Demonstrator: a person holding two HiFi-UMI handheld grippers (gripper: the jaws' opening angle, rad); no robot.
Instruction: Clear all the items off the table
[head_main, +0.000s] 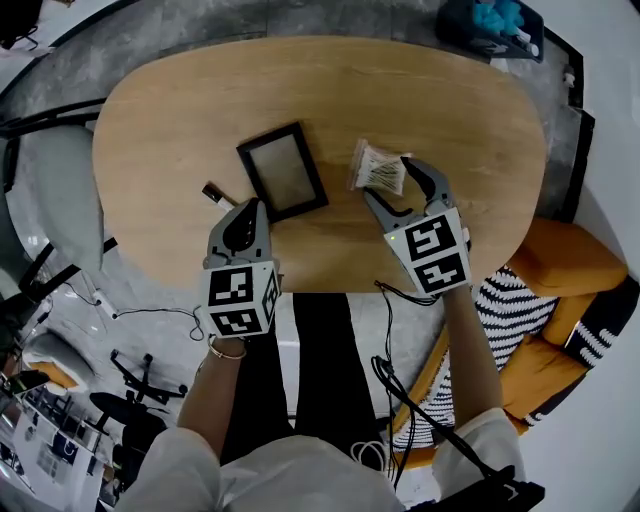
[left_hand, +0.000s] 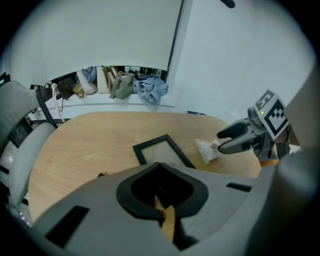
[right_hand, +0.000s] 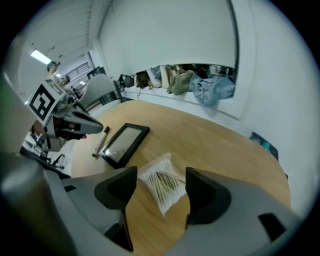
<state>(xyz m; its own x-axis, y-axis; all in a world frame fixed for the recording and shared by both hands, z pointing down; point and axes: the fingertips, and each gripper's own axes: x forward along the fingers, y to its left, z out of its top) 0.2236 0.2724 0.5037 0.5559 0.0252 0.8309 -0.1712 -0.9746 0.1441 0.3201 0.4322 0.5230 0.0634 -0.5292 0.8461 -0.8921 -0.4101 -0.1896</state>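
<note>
On the oval wooden table (head_main: 180, 120) a black picture frame (head_main: 283, 172) lies flat, and I give the other places from it. To the right of the frame, a little apart from it, lies a clear packet of cotton swabs (head_main: 378, 168); to the left of the frame, near its lower corner, lies a small marker (head_main: 214, 194). The right gripper (head_main: 390, 180) is on the same side of the frame as the packet; its jaws are wide apart and the packet lies on the table between them, but the pads do not press it. The left gripper (head_main: 246, 212) is at the near left corner of the frame, beside the marker; its jaws are together and they hold nothing.
</note>
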